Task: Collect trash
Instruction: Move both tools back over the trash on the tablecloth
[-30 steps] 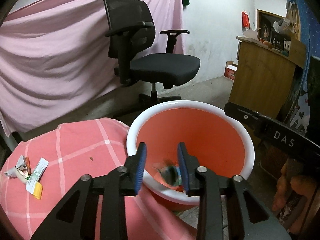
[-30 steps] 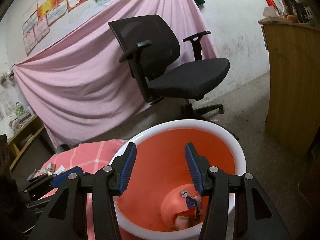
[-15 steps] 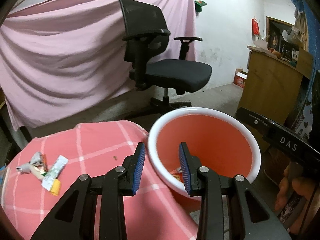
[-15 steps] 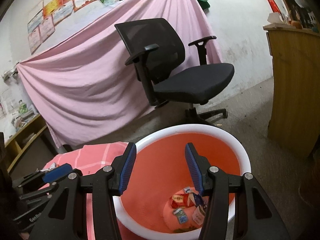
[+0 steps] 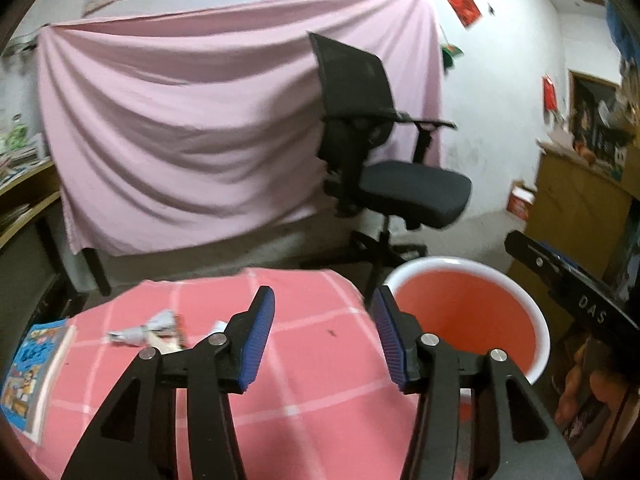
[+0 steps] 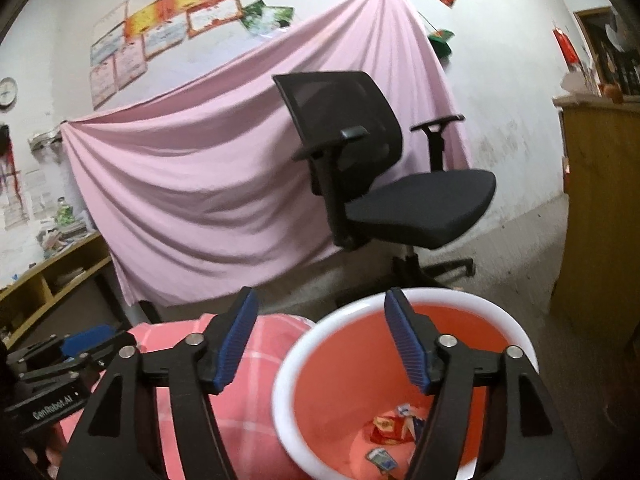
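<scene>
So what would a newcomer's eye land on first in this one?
Probably the orange bin with the white rim low in the right wrist view, with bright wrappers lying at its bottom. Beside it is the pink checked cloth, where crumpled trash lies near a blue book at its left edge. Behind stands a black office chair before a draped pink sheet.

Dim, even indoor light is filling both views, casting only soft shadows. Motion blur is smearing the office chair [image 5: 384,168] and pink sheet [image 5: 200,132] in the left view. Fisheye distortion is bending the walls, and black vignetting is darkening every corner.
</scene>
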A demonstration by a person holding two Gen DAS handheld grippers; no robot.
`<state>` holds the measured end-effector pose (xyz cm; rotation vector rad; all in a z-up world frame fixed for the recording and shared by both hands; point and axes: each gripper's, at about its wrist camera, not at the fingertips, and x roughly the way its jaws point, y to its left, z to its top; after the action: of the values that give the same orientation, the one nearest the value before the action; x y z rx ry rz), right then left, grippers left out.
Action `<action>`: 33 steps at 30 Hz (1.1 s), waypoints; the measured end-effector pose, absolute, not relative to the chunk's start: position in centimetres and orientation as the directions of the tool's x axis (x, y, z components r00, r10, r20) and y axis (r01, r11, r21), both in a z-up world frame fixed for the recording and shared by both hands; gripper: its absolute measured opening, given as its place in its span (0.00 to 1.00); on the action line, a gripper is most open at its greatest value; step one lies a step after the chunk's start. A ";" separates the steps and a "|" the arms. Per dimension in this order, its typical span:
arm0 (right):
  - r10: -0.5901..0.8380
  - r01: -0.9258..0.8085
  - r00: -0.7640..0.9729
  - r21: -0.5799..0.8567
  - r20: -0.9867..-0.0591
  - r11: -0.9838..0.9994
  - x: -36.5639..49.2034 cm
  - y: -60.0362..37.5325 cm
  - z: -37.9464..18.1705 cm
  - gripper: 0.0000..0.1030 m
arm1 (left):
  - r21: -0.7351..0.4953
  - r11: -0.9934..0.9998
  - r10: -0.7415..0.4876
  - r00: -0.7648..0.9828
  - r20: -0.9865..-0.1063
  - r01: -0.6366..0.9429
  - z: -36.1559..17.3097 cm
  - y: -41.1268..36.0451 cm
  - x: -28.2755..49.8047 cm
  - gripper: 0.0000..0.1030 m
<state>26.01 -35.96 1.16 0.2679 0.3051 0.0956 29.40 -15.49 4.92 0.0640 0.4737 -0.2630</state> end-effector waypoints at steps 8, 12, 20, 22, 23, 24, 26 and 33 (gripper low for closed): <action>0.164 -0.120 0.970 0.236 -0.181 0.964 25.7 -31.5 2.2 0.74 | -0.084 0.985 -0.169 0.912 -0.373 0.148 6.2 -8.7 27.9 0.57; 0.178 -0.147 0.974 0.211 -0.137 0.966 25.7 -29.3 2.6 0.84 | -0.143 0.986 -0.131 0.931 -0.340 0.087 6.3 -4.9 27.5 0.81; 0.226 -0.217 0.972 0.121 -0.065 0.969 25.4 -25.1 2.6 1.00 | -0.231 0.973 -0.034 0.975 -0.220 -0.018 6.3 1.5 25.6 0.98; 0.242 -0.237 0.969 0.091 -0.052 0.967 25.4 -23.9 2.6 1.00 | -0.227 0.973 -0.016 0.978 -0.208 -0.033 6.1 2.4 25.5 0.98; 0.249 -0.245 0.967 0.079 -0.048 0.966 25.3 -23.5 2.6 1.00 | -0.222 0.974 -0.007 0.979 -0.203 -0.039 6.1 2.7 25.4 0.98; 0.257 -0.254 0.965 0.064 -0.043 0.965 25.3 -23.0 2.5 1.00 | -0.214 0.976 0.001 0.980 -0.199 -0.045 6.0 3.2 25.2 0.98; 0.273 -0.272 0.961 0.031 -0.038 0.962 25.2 -21.9 2.4 1.00 | -0.202 0.978 0.009 0.981 -0.196 -0.049 5.9 3.7 25.2 0.98; 0.307 -0.311 0.945 -0.022 -0.113 0.950 26.3 -19.3 1.3 1.00 | -0.143 0.987 0.037 0.976 -0.214 -0.069 5.4 4.8 26.6 0.98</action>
<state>26.25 -19.30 1.33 -0.0401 0.1084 0.3152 26.56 4.82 5.41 -0.1508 0.2127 0.0538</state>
